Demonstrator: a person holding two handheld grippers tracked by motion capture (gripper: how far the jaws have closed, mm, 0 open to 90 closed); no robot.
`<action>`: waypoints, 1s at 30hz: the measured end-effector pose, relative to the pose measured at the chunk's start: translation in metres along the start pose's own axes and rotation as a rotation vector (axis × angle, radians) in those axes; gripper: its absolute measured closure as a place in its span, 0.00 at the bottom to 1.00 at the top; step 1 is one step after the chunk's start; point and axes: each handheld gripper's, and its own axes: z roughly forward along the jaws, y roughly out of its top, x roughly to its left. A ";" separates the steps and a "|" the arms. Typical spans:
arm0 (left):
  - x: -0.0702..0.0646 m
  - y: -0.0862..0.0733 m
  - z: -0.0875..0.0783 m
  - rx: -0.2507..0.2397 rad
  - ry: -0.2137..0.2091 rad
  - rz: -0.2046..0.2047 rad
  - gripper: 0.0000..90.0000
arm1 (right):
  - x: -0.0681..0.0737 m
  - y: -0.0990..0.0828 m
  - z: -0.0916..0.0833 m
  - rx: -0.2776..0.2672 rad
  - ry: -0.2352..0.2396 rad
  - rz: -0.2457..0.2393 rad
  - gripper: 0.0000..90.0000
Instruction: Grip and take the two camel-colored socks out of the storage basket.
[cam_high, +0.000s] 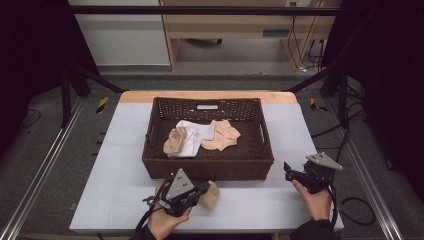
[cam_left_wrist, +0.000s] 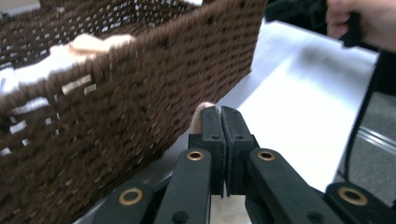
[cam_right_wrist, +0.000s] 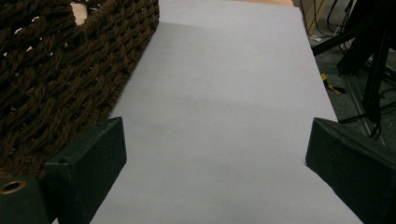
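Observation:
A dark brown wicker basket (cam_high: 207, 167) stands mid-table. Inside it lie a white sock (cam_high: 196, 131) and two beige socks (cam_high: 175, 141) (cam_high: 223, 135). Just in front of the basket's near wall, my left gripper (cam_high: 202, 189) is low over the table with a beige sock (cam_high: 212, 196) hanging from it. In the left gripper view its jaws (cam_left_wrist: 220, 112) are pressed together, and a bit of the beige sock (cam_left_wrist: 201, 114) peeks out beside the tips. My right gripper (cam_high: 289, 171) is held near the basket's right front corner, and its jaws (cam_right_wrist: 215, 140) stand wide apart over bare table.
The pale grey table top (cam_high: 120, 165) has free room left and right of the basket. The basket wall (cam_right_wrist: 56, 79) is close on the right gripper's left. A black frame, cables and a wooden desk lie beyond the table's far edge.

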 end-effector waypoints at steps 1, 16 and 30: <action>0.001 -0.003 0.002 0.006 0.006 -0.003 0.98 | 0.000 0.000 0.000 0.003 0.001 0.003 0.06; 0.007 -0.030 0.025 0.094 0.031 -0.023 0.82 | 0.003 -0.001 0.002 0.019 0.010 -0.007 0.06; 0.009 -0.008 -0.004 -0.026 0.093 -0.042 0.63 | 0.002 0.000 0.001 0.004 0.016 0.005 0.06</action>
